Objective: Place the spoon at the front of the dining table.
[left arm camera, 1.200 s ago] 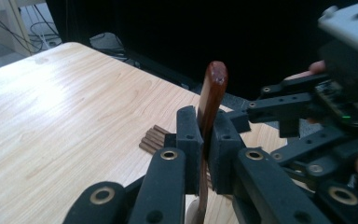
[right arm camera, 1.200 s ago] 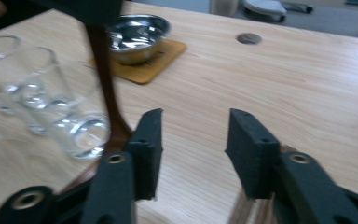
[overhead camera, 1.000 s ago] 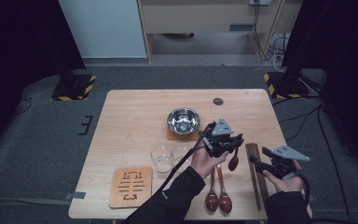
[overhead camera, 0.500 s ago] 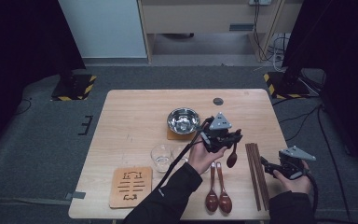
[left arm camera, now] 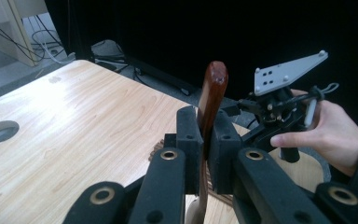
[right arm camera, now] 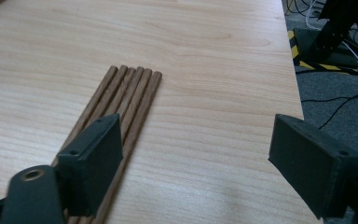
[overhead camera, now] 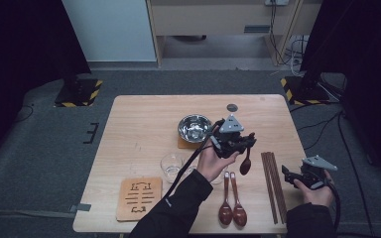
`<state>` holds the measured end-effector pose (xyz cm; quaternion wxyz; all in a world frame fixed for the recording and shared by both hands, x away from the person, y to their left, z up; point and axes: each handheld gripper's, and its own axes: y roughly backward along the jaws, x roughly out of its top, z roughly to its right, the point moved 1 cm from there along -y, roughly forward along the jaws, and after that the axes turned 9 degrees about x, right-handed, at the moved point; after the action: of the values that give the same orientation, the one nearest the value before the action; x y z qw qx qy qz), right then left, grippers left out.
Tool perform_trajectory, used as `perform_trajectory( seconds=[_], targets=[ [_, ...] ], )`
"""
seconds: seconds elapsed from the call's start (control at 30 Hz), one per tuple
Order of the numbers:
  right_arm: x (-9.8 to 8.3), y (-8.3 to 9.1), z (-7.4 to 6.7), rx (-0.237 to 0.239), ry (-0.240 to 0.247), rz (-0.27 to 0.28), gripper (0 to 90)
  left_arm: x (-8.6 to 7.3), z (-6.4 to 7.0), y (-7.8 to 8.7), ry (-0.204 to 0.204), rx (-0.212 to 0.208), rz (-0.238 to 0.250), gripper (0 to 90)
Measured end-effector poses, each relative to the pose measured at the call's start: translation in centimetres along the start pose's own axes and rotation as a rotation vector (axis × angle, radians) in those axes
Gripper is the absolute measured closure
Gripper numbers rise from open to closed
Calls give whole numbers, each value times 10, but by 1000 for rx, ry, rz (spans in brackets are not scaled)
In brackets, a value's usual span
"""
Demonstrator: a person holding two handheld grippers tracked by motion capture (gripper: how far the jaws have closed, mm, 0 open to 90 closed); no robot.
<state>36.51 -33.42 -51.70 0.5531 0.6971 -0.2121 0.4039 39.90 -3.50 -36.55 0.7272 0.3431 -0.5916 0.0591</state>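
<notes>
My left gripper [overhead camera: 247,144] hovers above the table's middle right, shut on the handle of a dark wooden spoon [overhead camera: 245,166] whose bowl hangs down. In the left gripper view the spoon handle [left arm camera: 212,102] stands clamped between the two pads. My right gripper [overhead camera: 287,176] is near the table's right front edge, open. Its jaws have just been opening and nothing lies between them. In the right gripper view the gripper [right arm camera: 196,154] hangs over bare wood, its left jaw above several wooden chopsticks [right arm camera: 126,98].
Two more wooden spoons [overhead camera: 231,208] lie at the front, left of the chopsticks [overhead camera: 273,186]. A steel bowl [overhead camera: 194,127] sits on a coaster mid-table. A glass [overhead camera: 172,165], a wooden trivet [overhead camera: 140,198] and a small dark disc [overhead camera: 232,107] are also on the table.
My right gripper has drifted right and lower beside the chopsticks, and its jaws stand wider. The left gripper has risen slightly with the spoon.
</notes>
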Motion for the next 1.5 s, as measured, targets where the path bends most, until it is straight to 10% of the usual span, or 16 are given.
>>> perform_trajectory(
  seconds=[1.5],
  targets=[
    [-16, -20, 14, 19, -33, -111, 153, 25, -31, 31, 42, 47, 82, 843]
  ],
)
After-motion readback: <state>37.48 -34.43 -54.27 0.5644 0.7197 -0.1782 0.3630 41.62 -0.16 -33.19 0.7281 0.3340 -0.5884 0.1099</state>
